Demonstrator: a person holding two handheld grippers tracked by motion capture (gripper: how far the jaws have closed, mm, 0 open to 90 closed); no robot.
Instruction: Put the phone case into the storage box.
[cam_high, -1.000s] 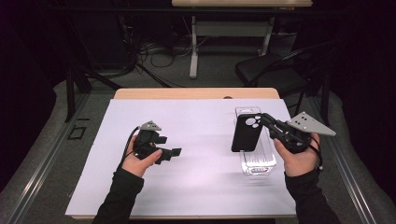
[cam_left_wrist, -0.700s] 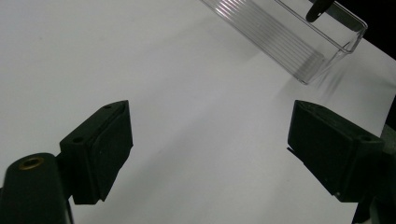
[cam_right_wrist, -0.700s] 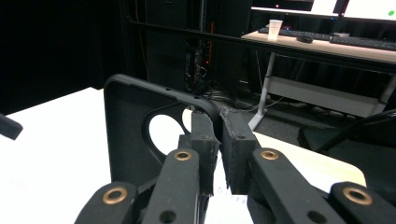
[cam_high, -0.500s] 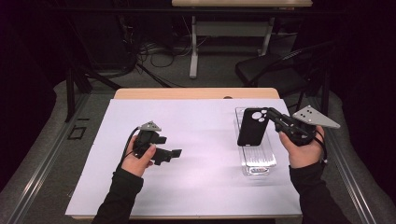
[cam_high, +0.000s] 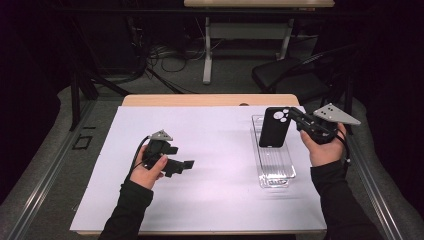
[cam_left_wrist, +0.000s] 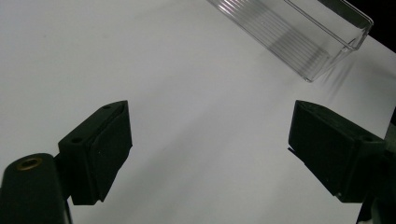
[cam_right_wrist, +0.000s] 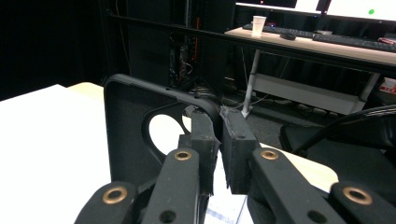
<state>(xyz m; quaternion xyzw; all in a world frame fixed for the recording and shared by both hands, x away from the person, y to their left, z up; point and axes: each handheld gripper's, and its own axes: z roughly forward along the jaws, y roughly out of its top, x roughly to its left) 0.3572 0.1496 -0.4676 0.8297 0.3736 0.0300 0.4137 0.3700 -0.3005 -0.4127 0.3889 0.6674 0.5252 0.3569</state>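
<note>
Phone case (cam_high: 274, 127), pinched by 1 edge in your right gripper (cam_high: 295, 116) above the far tray (cam_high: 274, 176), could twist loose; left gripper (cam_high: 186, 164) gapes idle.

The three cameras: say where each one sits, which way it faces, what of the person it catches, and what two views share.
High view: above the person's side, facing forward and down on the table; both forearms, left gripper, right gripper.
Left gripper view: on the left gripper, facing the tabletop; open jaws.
Right gripper view: on the right gripper, facing the far desks; jaws pinch the phone case.
Shared: clear tray.
</note>
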